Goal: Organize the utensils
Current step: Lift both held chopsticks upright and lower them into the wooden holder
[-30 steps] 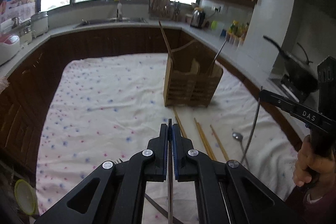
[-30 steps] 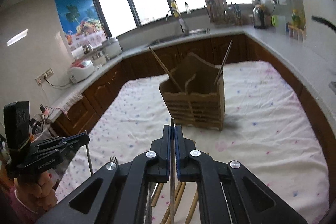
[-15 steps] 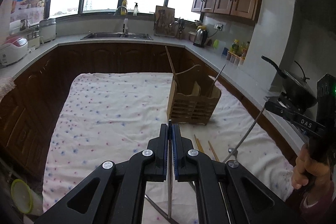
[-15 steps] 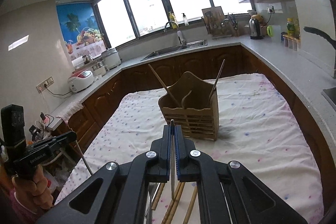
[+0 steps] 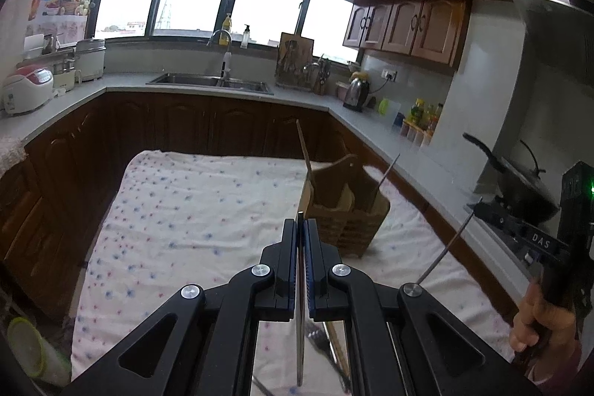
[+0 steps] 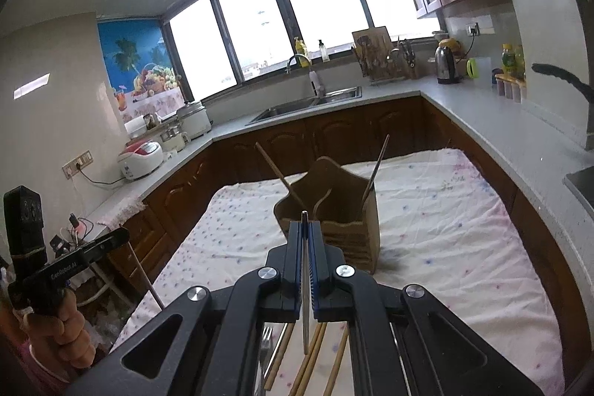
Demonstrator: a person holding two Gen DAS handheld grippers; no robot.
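Metal utensil handles pinched upright in both clenched grippers, wooden caddy ahead.
Left gripper [image 5: 301, 229] clamps a thin metal handle [image 5: 300, 329], the wooden caddy [image 5: 349, 225] just beyond and slightly right on the spotted cloth [image 5: 193, 210]. Right gripper [image 6: 305, 229] grips another metal handle [image 6: 305, 314], the caddy directly behind its tips, chopsticks [image 6: 315, 359] lying below.

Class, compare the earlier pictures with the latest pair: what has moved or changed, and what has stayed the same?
Both grippers have risen, each lifting a thin metal utensil off the cloth: the left gripper and the right gripper stay clamped. The spoon that hung near the cloth is now clear of it. The wooden holder and loose chopsticks are unchanged.
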